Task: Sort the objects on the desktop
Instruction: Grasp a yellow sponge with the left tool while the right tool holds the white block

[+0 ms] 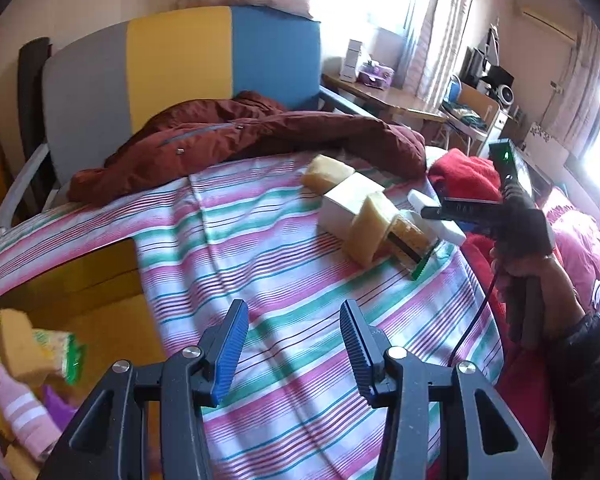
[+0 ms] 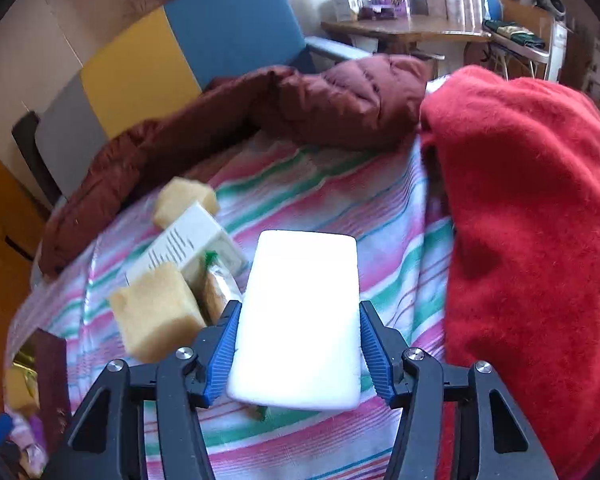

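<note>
My left gripper (image 1: 294, 318) is open and empty above the striped cloth (image 1: 260, 248). My right gripper (image 2: 298, 320) is shut on a white foam block (image 2: 300, 320), held above the cloth (image 2: 339, 208). It also shows in the left wrist view (image 1: 439, 220), at the pile's right side. The pile holds a white box (image 1: 345, 204), two yellow sponges (image 1: 365, 232) (image 1: 325, 172) and a packaged sponge (image 1: 413, 246). In the right wrist view the box (image 2: 188, 240) and a yellow sponge (image 2: 160, 316) lie left of the block. A sponge pack (image 1: 36, 350) hangs blurred over a yellow box at lower left.
A yellow cardboard box (image 1: 100, 300) at lower left holds a pink striped sock (image 1: 24, 412) and other items. A dark red jacket (image 1: 240, 140) lies behind the cloth. A red blanket (image 2: 531, 220) is heaped at the right. A wooden desk (image 1: 379, 96) stands beyond.
</note>
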`<state>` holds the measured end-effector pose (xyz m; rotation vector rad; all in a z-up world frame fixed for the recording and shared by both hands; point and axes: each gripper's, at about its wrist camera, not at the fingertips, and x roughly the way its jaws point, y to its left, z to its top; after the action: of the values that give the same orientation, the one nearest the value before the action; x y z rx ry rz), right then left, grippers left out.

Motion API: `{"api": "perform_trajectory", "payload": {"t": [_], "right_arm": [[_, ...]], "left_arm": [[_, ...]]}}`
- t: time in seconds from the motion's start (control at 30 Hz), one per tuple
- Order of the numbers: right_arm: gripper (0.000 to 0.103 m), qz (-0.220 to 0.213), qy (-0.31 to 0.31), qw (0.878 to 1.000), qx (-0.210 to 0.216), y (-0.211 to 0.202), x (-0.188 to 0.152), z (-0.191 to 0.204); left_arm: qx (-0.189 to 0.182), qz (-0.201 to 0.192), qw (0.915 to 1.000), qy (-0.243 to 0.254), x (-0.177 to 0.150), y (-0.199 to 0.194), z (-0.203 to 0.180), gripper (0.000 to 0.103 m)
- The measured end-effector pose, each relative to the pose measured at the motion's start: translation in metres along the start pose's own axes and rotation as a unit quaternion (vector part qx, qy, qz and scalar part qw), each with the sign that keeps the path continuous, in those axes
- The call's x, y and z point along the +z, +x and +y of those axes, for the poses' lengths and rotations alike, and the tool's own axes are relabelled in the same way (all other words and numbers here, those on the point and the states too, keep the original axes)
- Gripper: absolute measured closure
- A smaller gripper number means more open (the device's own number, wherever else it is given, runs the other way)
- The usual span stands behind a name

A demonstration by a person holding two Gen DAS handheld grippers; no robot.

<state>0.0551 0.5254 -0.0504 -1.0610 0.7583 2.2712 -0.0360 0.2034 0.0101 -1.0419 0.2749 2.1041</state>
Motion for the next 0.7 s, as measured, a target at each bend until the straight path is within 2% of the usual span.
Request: {"api": "perform_trajectory", "payload": {"t": [0.17, 0.33, 0.5, 0.63, 0.7], "right_arm": [[0.045, -0.023, -0.015, 1.0, -0.009, -0.005, 0.004, 0.007], [0.045, -0.055, -0.016, 0.998, -0.004, -0.015, 0.007, 0.007], [0.045, -0.067, -0.006, 0.998, 0.006, -0.02, 0.009, 0.004], [0.045, -0.064, 0.002, 0.998, 0.012, -0.019, 0.01, 0.001], [0.045, -0.067, 0.002, 0.998, 0.016, -0.02, 0.009, 0.001]], "left_arm": [[-0.019, 0.024, 0.9995, 0.003, 0.01, 0.031, -0.021, 0.056], [-0.031, 0.042, 0.9986, -0.001, 0.022, 0.06, -0.037, 0.062], [-0.038, 0.031, 0.9988, 0.006, 0.04, 0.078, -0.051, 0.062], [-0.034, 0.003, 0.9985, 0.044, 0.055, 0.088, -0.065, 0.062], [-0.036, 0.002, 0.9971, 0.067, 0.06, 0.097, -0.072, 0.062]]}}
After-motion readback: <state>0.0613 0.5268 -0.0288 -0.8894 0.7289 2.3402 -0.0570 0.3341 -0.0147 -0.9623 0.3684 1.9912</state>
